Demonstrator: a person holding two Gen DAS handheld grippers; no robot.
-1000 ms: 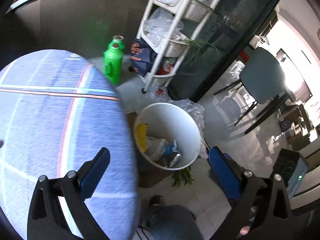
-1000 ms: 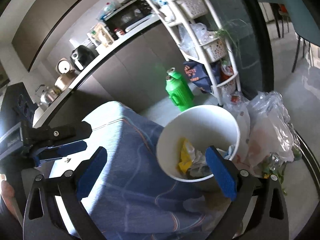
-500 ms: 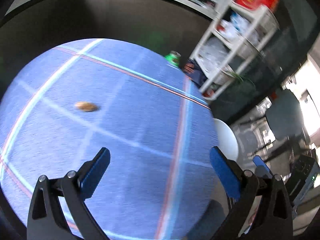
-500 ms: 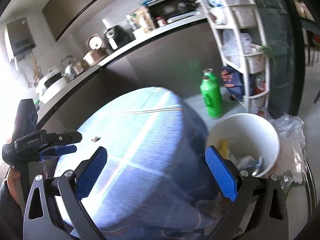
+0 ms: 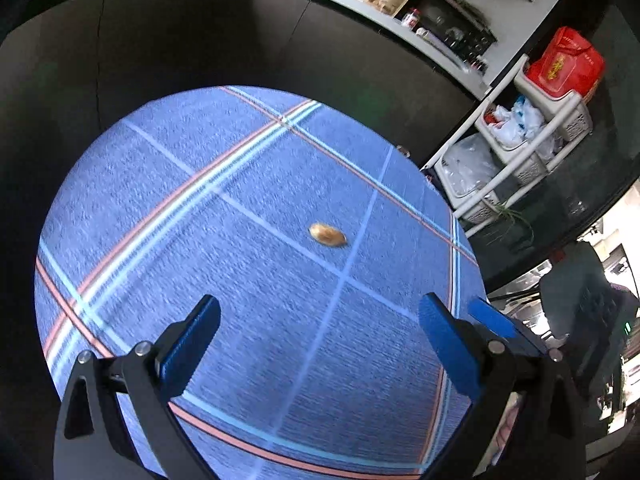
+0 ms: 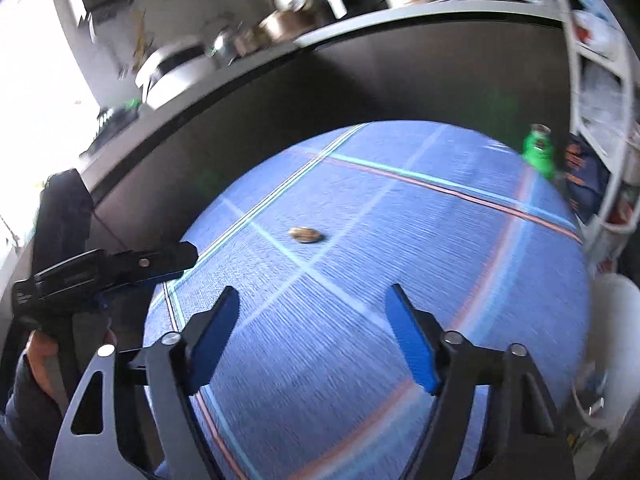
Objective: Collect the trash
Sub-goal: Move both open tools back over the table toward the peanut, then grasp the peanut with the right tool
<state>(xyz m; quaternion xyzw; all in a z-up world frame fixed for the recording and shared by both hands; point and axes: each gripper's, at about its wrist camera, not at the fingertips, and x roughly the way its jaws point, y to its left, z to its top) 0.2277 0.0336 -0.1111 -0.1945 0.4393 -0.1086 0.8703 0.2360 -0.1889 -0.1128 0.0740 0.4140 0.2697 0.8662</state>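
Note:
A small brown scrap of trash (image 5: 327, 235) (image 6: 306, 234) lies alone near the middle of the round table under a blue plaid cloth (image 5: 240, 280) (image 6: 400, 280). My left gripper (image 5: 320, 334) hangs open over the near part of the cloth, short of the scrap, nothing between its blue pads. My right gripper (image 6: 314, 322) also points at the scrap from nearer the table's edge; its jaws are closing with nothing between them. The left tool (image 6: 112, 270) shows at the left in the right wrist view. The white trash bucket (image 6: 612, 344) is at the table's right edge.
A dark counter (image 6: 360, 64) with kitchen appliances curves behind the table. A white shelf rack (image 5: 516, 160) with bags and baskets stands to the right, with a green bottle (image 6: 540, 152) on the floor beside it. A chair (image 5: 580, 300) stands at the far right.
Both views swung from the white bucket and floor onto the tabletop. The brown scrap came into view and now sits ahead of both grippers. The right jaws narrowed.

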